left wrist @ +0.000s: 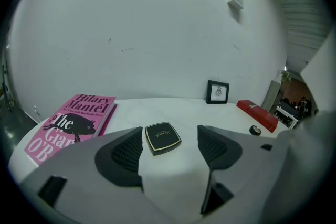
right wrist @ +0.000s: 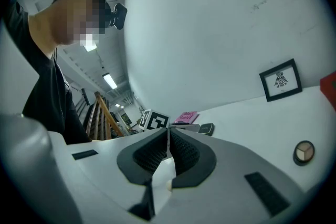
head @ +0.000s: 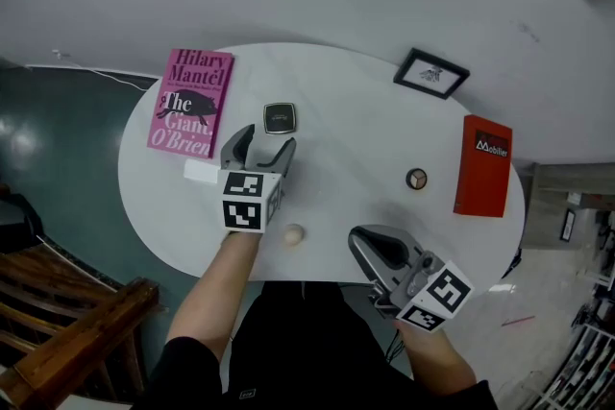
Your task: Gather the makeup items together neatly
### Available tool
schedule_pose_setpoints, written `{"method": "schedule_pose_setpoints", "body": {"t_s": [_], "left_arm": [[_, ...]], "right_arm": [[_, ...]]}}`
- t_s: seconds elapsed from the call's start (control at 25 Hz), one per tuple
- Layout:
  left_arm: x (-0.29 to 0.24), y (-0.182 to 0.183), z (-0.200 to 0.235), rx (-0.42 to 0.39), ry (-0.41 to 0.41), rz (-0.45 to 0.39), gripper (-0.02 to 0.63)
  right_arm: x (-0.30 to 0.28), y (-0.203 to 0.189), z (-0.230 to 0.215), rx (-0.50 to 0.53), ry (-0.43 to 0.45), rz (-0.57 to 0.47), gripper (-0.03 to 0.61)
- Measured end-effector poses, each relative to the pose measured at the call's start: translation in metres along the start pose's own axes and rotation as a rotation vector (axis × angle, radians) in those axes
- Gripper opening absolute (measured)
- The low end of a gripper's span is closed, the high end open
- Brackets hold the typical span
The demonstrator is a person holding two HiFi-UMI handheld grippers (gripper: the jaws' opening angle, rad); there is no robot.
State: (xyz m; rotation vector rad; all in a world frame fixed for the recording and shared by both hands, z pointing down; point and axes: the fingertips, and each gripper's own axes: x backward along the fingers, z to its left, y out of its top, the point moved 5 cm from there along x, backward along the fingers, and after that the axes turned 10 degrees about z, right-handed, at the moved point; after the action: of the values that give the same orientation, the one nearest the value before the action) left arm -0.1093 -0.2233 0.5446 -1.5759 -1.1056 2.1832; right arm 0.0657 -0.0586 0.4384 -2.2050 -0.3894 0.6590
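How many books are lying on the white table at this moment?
2. The pink book lies at the left edge of the table, beside the black square compact; the red book lies at the right edge, near the picture frame. None seems hidden.

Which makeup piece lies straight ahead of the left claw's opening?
The square black gold-trimmed compact, just beyond the left claw and its spread jaws. The small round compact and beige egg-shaped sponge lie away from that opening.
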Motion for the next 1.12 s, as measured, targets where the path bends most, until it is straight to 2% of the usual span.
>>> {"method": "schedule_pose_setpoints", "body": {"t_s": [0.36,0.64,0.8,1.12], "left_arm": [[-0.046,-0.005,0.002,-0.019,0.042,0.087,0.348],[-0.069,-0.012,0.011,0.018,0.059,0.162,0.35],[-0.068,-0.015,0.013,0.002,0.082,0.173,0.329],[-0.062,-0.02,0.011,-0.027,0.063,0.185,0.31]], "right_arm": [[0.003,-0.008,-0.012,-0.041,-0.031,-0.011,0.038],[0.007,-0.006,-0.012,-0.053,-0.053,-0.022,0.038],[0.01,-0.004,-0.007,-0.05,-0.057,-0.026,0.038],[0.012,0.001,0.004,-0.044,-0.059,-0.036,0.038]]}}
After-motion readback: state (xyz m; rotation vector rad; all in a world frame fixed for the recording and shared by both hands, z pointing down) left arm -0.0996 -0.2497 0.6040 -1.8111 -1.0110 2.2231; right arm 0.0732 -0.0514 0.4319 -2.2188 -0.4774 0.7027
